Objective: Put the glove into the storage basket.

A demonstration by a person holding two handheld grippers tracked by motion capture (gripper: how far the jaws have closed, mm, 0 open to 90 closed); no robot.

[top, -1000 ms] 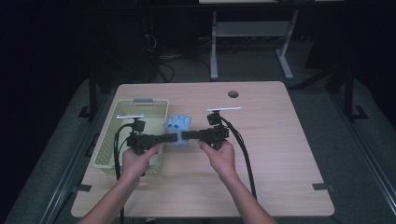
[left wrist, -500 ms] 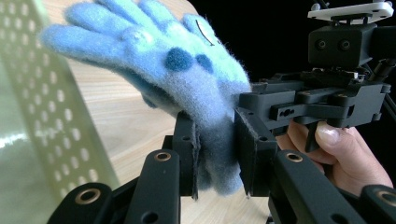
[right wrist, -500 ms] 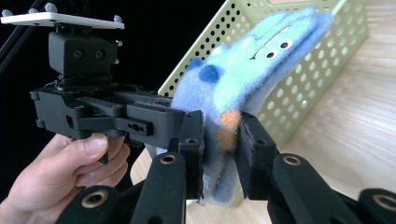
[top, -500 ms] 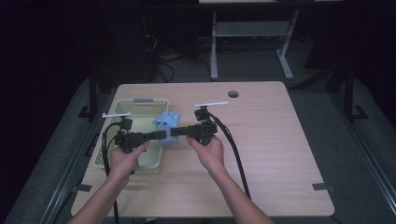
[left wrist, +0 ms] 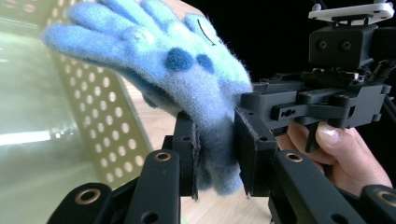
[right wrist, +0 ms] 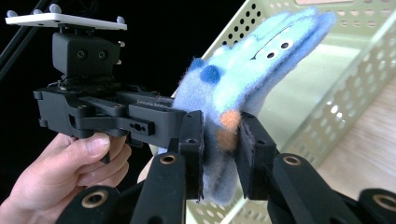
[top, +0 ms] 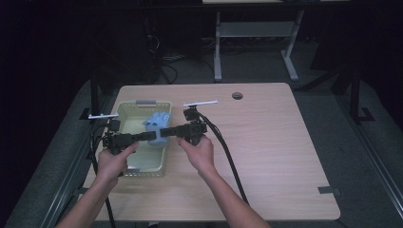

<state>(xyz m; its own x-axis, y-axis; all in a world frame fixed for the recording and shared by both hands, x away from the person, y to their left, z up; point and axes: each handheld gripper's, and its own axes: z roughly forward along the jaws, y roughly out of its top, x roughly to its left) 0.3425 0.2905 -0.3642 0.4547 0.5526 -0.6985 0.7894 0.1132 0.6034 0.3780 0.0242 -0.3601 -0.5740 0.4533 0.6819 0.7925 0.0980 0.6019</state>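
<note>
1. Table [top: 285, 156]: light wood top. A pale green perforated basket [top: 124, 111] sits at its left side.
2. Basket: the walls show behind the glove in the left gripper view [left wrist: 100, 116] and the right gripper view [right wrist: 336, 84].
3. Blue fuzzy glove [top: 156, 124]: held in the air above the basket's right half, between the two grippers. Its fingers point away from the person; its cuff end hangs down between the jaws. Dark blue spots show in the left gripper view [left wrist: 187, 70]; orange patches and small eyes show in the right gripper view [right wrist: 247, 70].
4. Left gripper [top: 142, 137]: jaws clamped on the glove's cuff, one on each side, seen in its own view [left wrist: 217, 161]. It is held by the left hand [top: 114, 159].
5. Right gripper [top: 166, 131]: jaws likewise clamped on the cuff [right wrist: 222, 156], facing the left gripper. It is held by the right hand [top: 197, 152].
</note>
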